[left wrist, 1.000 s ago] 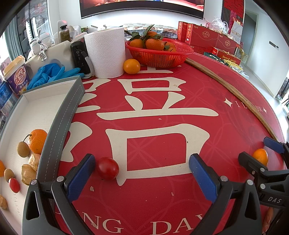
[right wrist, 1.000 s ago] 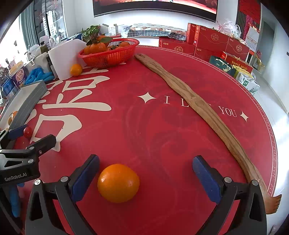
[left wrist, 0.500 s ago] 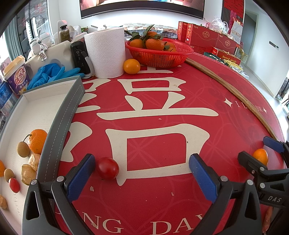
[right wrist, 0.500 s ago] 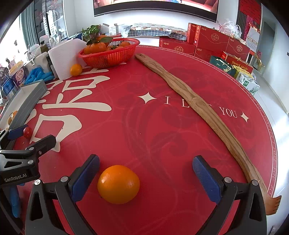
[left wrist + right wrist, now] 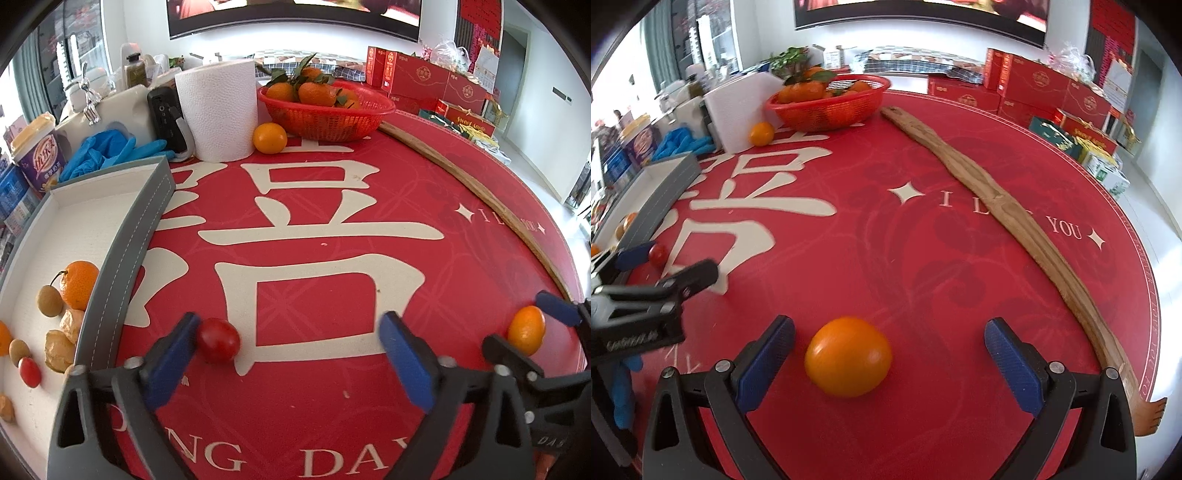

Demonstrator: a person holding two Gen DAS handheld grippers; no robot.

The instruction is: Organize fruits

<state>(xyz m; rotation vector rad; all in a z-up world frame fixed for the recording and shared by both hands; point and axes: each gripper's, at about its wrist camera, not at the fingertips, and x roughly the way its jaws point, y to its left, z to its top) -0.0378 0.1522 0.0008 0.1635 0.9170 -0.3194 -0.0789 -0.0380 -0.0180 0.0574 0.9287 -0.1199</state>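
A cherry tomato (image 5: 218,340) lies on the red mat between the blue pads of my left gripper (image 5: 288,354), close against the left pad and far from the right one. The jaws are closing but do not press on it. An orange (image 5: 847,360) sits between the pads of my right gripper (image 5: 888,356), with gaps on both sides. Those jaws are closing too. Each gripper shows in the other's view: the right gripper (image 5: 524,325) around the orange, the left gripper (image 5: 670,262) beside the tomato (image 5: 657,254).
A grey tray (image 5: 122,266) on the left holds a small orange, longans and a cherry tomato. At the back stand a red basket (image 5: 325,114) of tangerines, a loose orange (image 5: 269,137), a paper towel roll (image 5: 218,110) and blue gloves (image 5: 107,151). A long wooden stick (image 5: 997,206) lies on the right.
The pads of both grippers have drawn slightly inward. In the right wrist view the orange now sits a little nearer the middle of the jaws. The tomato has not moved.
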